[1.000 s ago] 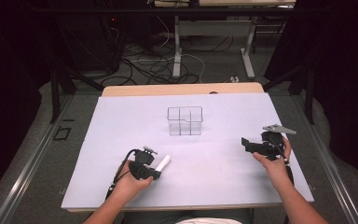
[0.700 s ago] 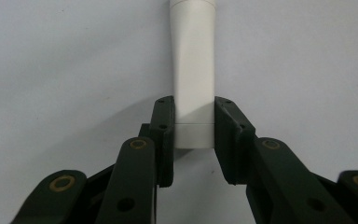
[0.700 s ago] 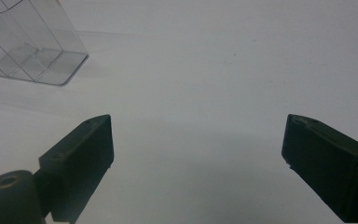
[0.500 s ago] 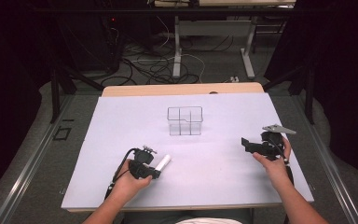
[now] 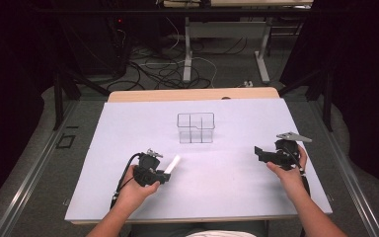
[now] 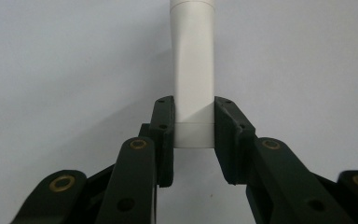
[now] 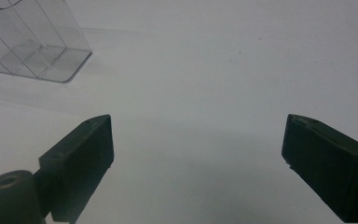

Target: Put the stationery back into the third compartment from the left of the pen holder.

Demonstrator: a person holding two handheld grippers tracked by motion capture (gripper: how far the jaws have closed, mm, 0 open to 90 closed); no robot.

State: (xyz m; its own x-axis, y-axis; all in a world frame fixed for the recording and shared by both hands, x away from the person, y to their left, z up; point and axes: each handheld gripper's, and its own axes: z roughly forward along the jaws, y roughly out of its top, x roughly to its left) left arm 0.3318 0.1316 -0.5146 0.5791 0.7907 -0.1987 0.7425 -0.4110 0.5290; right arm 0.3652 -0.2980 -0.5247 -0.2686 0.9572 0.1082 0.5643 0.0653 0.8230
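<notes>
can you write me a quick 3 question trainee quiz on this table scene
1. True or false: the left claw is shut on the white plastic squeeze tube.
2. Which claw stands open with nothing between its jaws? A left, B right.
3. What stands at the middle of the white table sheet, beyond both hands?

Key:
1. True; the pads press the tube's flat end from both sides.
2. B.
3. The clear plastic box with dividers, which looks empty.
</notes>
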